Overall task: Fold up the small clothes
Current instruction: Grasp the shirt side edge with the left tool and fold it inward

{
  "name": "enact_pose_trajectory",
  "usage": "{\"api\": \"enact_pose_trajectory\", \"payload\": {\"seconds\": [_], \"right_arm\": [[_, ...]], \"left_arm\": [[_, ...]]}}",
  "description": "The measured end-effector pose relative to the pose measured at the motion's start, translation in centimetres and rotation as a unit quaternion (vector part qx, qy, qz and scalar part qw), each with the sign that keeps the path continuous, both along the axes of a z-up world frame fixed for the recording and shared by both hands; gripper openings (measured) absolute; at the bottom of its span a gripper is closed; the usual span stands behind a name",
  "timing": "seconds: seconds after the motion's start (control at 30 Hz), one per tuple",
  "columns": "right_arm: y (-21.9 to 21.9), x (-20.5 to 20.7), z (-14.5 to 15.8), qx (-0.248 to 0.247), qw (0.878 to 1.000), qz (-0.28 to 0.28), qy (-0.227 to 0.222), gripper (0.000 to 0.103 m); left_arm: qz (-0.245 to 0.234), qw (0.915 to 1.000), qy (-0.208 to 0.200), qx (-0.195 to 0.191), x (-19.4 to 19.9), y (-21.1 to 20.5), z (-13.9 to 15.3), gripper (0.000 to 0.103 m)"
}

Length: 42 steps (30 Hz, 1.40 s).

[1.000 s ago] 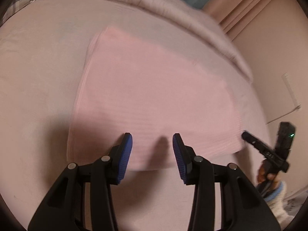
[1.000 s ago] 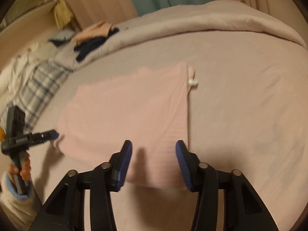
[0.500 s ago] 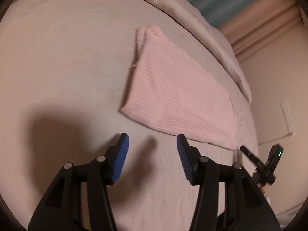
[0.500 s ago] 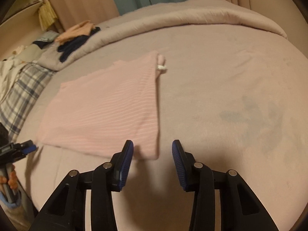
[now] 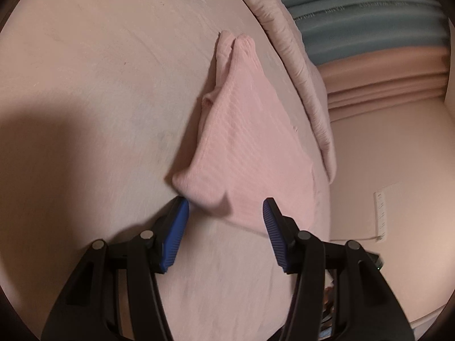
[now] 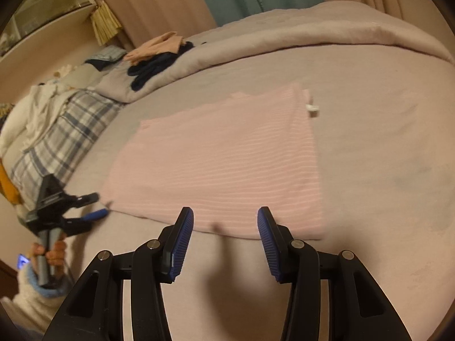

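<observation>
Pink top (image 6: 219,164) lies flat on the bed (image 6: 369,170), centre of the right-wrist frame, partly folded into a rough rectangle; small white tag (image 6: 312,108) sticks out at its upper right corner.

Right gripper (image 6: 225,224): jaws apart, nothing between them, hovering just short of the near hem, lower centre of frame.

Left gripper (image 5: 226,216): jaws apart, near corner of the top sits between the pads but not pinched. In the right-wrist view the same tool (image 6: 93,206) shows at lower left, at the top's left corner.

Risks, my read:
- That corner looks bunched and lifted in the left-wrist view. Closing now may catch only the upper layer, and the fold splits open on lift.
- Left pad tip is touching or nearly on the sheet, so it may pinch bedding along with the fabric and drag it.
- Grippers sit at uneven spots along the hem, so the fold could skew.
- Soft knit plus soft bed: expect sag and creases midway.
</observation>
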State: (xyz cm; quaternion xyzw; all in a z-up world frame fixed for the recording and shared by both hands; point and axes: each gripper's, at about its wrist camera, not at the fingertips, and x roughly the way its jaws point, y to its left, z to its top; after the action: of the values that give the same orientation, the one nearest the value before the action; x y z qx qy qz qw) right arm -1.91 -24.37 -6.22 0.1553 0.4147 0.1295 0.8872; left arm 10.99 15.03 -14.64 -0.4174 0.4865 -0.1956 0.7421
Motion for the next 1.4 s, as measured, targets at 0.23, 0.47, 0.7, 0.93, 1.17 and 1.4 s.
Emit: {"api": "enact_pose_trajectory", "payload": {"seconds": [0.23,0.47,0.7,0.93,1.17,1.4], "right_arm": [[1.5,0.4,-0.8,0.031,0.999,0.026,0.01,0.047],[3.0,1.2,-1.3,0.037,0.998,0.048,0.014,0.047],[3.9,4.0,-1.4,0.078,0.995,0.058,0.018,0.047],[6.9,7.7,-1.1,0.059,0.996,0.065,0.019,0.047],[8.9,12.5,-0.7,0.048,0.997,0.056,0.025,0.032],[9.5,16.7,-2.8,-0.02,0.996,0.019,0.083,0.004]], "left_arm": [[-0.001,0.9998,-0.011,-0.019,3.1,0.9,0.1,0.054],[-0.028,0.9986,-0.011,-0.044,7.9,1.4,-0.1,0.054],[-0.072,0.9968,-0.02,-0.03,12.5,0.3,-0.1,0.054],[-0.094,0.995,-0.025,0.025,13.8,-0.8,-0.1,0.026],[-0.089,0.9926,-0.04,0.071,13.6,-1.4,0.2,0.018],[-0.103,0.9858,-0.077,0.108,12.8,-3.2,3.0,0.014]]}}
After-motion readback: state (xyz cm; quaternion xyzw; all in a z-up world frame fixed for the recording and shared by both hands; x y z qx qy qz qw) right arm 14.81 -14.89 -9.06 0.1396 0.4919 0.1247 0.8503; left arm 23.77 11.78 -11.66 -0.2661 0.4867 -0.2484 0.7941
